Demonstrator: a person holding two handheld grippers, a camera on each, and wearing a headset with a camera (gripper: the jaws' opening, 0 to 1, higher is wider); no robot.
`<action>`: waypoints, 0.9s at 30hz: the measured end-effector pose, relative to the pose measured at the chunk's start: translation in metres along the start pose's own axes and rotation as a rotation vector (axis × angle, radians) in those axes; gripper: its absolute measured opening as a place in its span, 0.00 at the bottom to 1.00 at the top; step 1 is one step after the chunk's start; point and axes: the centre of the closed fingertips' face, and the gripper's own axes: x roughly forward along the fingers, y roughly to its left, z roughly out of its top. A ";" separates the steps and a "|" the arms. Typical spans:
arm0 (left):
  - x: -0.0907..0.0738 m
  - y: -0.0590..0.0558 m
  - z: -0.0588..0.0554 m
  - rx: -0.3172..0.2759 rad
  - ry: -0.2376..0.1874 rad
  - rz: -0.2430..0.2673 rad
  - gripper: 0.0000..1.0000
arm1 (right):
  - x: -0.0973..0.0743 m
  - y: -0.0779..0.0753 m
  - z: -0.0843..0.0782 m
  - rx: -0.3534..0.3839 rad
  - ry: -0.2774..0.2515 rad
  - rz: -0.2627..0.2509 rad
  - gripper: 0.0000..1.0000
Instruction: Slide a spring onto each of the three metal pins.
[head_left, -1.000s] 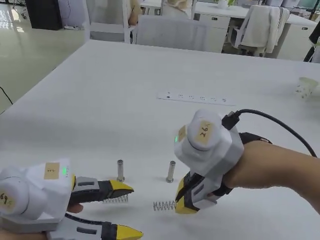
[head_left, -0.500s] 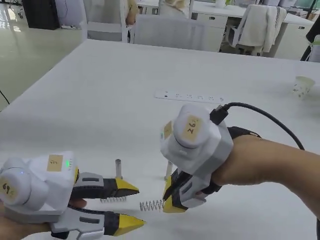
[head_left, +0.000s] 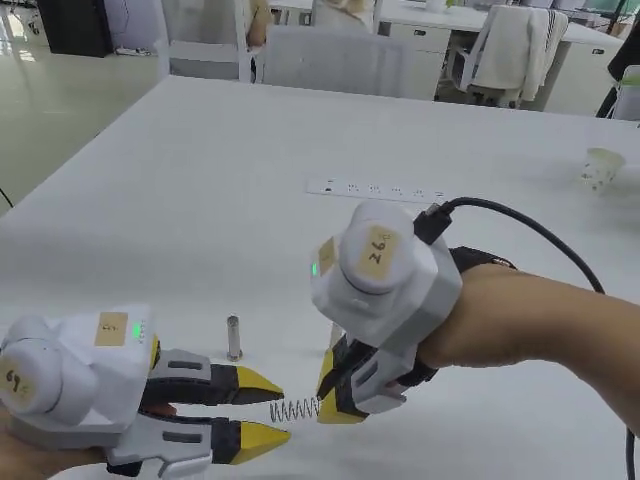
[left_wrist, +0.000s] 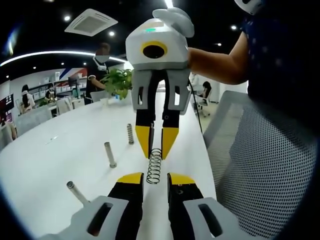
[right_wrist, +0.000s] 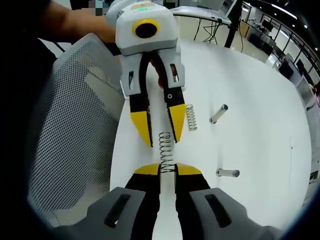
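Right claw (head_left: 333, 408) clamps one end of a spring (head_left: 293, 408) over the tabletop (head_left: 300, 150); left claw (head_left: 277, 409), jaws apart, brackets the other end, a pin (head_left: 234, 338) just beyond.

The right tongs (head_left: 332, 405) gripped a spring (head_left: 293, 408) by one end. Its other end sat between the parted jaws of the left tongs (head_left: 284, 409), near an upright pin (head_left: 234, 338).
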 end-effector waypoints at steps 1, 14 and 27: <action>0.000 0.000 0.000 0.002 0.000 0.000 0.09 | 0.000 0.000 0.000 -0.001 0.000 0.000 0.08; 0.000 -0.001 0.000 0.000 -0.001 0.000 0.02 | 0.001 0.002 -0.001 -0.018 0.005 0.003 0.08; -0.002 -0.001 0.002 -0.018 -0.012 -0.005 0.02 | -0.001 0.002 0.001 -0.008 -0.005 0.003 0.09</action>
